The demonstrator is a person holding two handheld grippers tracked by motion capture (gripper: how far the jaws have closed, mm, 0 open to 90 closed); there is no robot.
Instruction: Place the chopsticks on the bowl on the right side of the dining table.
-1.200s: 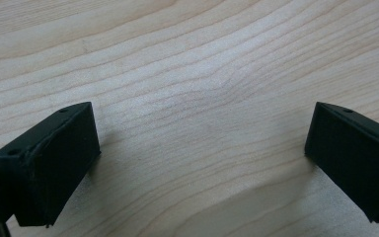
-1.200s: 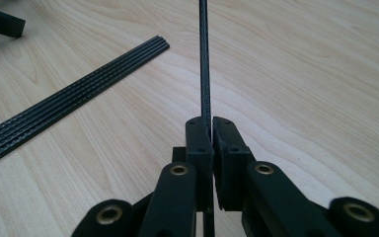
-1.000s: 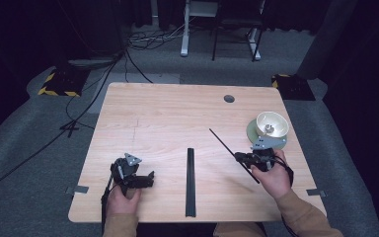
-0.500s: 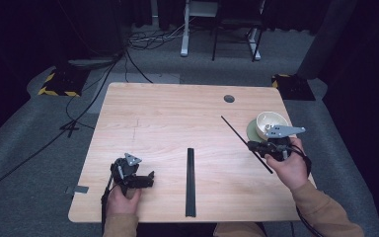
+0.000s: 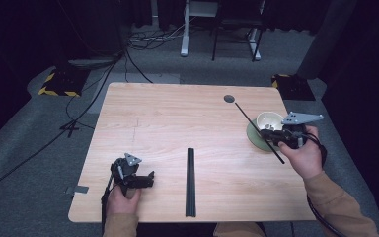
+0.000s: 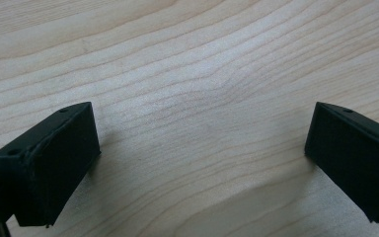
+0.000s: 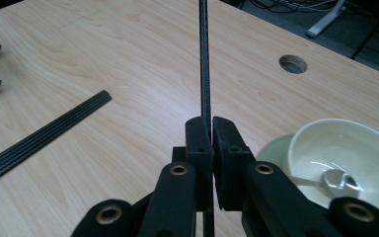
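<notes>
Right tool clenched on thin black rod just beside bowl; left tool released, resting on worktop. Best carried level, grip firm, clear of bowl.

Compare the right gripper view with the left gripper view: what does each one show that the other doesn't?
The right gripper view alone has the right gripper shut on a thin black rod, a white bowl with a spoon in it on a green plate, a black strip lying flat, and the table's round hole. The left gripper view alone has the left gripper, its fingers wide apart and empty. Both show the wooden table.
</notes>
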